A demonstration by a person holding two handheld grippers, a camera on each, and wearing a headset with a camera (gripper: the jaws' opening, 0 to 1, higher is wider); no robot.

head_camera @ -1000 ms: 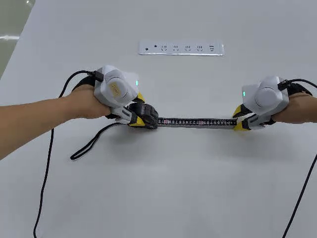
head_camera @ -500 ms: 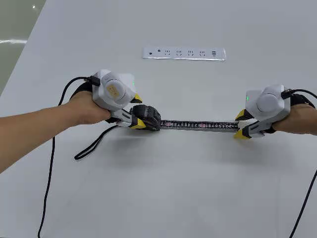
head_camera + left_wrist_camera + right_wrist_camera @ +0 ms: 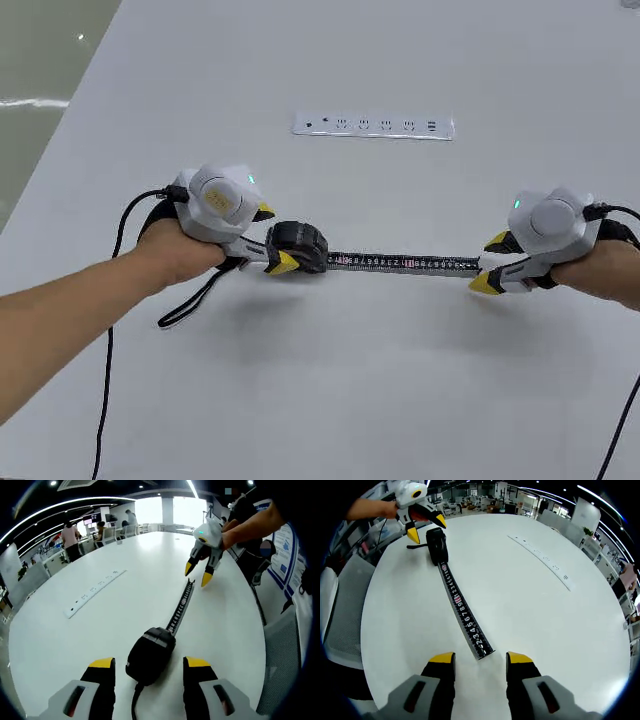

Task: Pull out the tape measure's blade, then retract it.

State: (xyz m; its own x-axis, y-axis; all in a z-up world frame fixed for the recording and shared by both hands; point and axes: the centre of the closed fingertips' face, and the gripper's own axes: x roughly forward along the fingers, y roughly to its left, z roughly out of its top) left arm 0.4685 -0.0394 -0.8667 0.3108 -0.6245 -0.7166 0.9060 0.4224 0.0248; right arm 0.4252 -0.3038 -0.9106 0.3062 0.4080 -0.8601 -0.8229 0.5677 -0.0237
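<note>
While the white surface carries the tape measure's blade stretched flat between the hands, nothing grips it. The left gripper has its jaws spread either side of the black case with gaps showing, and the right gripper has its jaws parted just short of the blade's free end. Probable risk: with the case unrestrained, retraction would whip the blade back and skid the case.

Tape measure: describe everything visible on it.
Black case with a grey band, lying on the white table, black strap trailing behind. The dark blade, white numbers, lies pulled out straight and flat. Case sits between the open jaws of the left gripper; blade tip lies just ahead of the open jaws of the right gripper, ungripped.
</note>
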